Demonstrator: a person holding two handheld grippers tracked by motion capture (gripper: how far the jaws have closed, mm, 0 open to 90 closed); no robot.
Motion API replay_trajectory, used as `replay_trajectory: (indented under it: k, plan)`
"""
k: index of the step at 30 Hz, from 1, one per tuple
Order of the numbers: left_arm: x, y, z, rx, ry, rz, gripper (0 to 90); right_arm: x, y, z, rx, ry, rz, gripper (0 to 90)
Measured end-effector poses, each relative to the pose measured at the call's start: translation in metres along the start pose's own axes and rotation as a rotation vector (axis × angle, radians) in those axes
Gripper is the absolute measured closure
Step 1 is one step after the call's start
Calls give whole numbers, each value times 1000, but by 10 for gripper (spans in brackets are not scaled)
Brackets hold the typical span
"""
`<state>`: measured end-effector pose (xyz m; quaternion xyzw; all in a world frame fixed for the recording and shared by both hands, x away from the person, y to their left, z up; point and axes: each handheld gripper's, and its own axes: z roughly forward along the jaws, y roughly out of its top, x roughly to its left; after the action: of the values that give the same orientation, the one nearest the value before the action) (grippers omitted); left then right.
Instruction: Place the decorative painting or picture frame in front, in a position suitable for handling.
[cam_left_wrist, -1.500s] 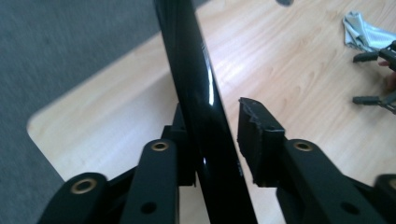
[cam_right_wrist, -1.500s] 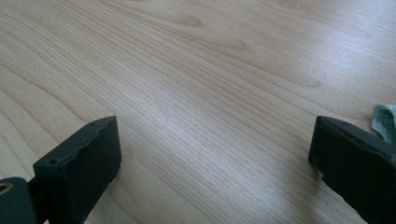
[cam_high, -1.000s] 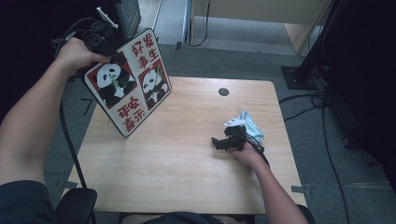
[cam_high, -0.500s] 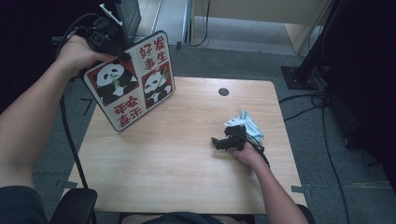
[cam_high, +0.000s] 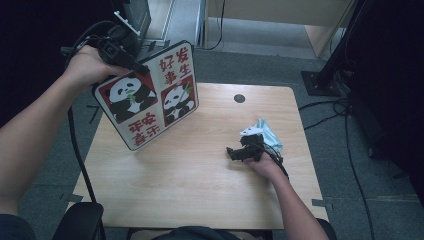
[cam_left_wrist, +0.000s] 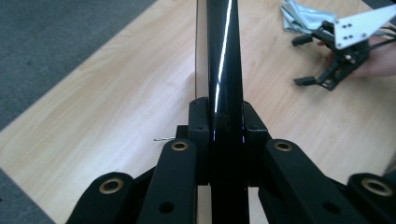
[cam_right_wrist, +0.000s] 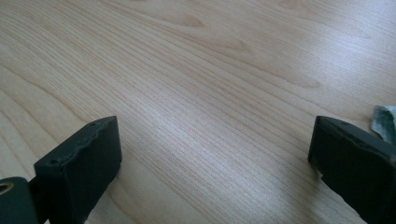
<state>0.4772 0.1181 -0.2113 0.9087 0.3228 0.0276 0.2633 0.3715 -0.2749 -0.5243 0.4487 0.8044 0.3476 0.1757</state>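
Above the table's (cam_high: 200, 190) far-left corner, the left hand-held gripper (cam_high: 131, 62) holds the panda sign (cam_high: 147, 97) clear of the surface. Sign is a flat rounded-rectangle board, printed face tilted up toward the high camera. Long axis runs diagonally: upper end far right, lower end near left, bottom corner hanging over the table's left part. Left hand-held gripper is clamped on the sign's far-left edge; in the left gripper view the board (cam_left_wrist: 219, 70) sits edge-on between the jaws, running straight away from the camera. Jaws pinch both faces, no gap visible.

Right hand-held gripper (cam_high: 243, 151) rests on the table at right, well apart from the sign, jaws spread wide with bare wood between them. Crumpled blue-white cloth (cam_high: 264, 136) lies just beyond it, touching or nearly so. Small dark round hole (cam_high: 239, 98) in the table at far right. Nothing lies between sign and right hand-held gripper.
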Motion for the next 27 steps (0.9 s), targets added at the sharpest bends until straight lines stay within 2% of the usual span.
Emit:
replay_trajectory:
  k: [4,11,15,18,27]
  plan:
    - [-18,-2,5,-10,-22,49,801,0,-1,-1,-2,1,2,26]
    - [-41,-1,11,-7,-56,50,801,0,-2,-1,-1,-2,0,27]
    - [-52,-5,14,-9,-51,59,800,0,-2,-2,-2,-3,-2,26]
    - [-56,-8,16,-19,-57,52,800,1,-4,-3,-1,0,2,26]
    - [-71,-6,28,4,-81,54,798,1,-4,-4,0,-1,0,26]
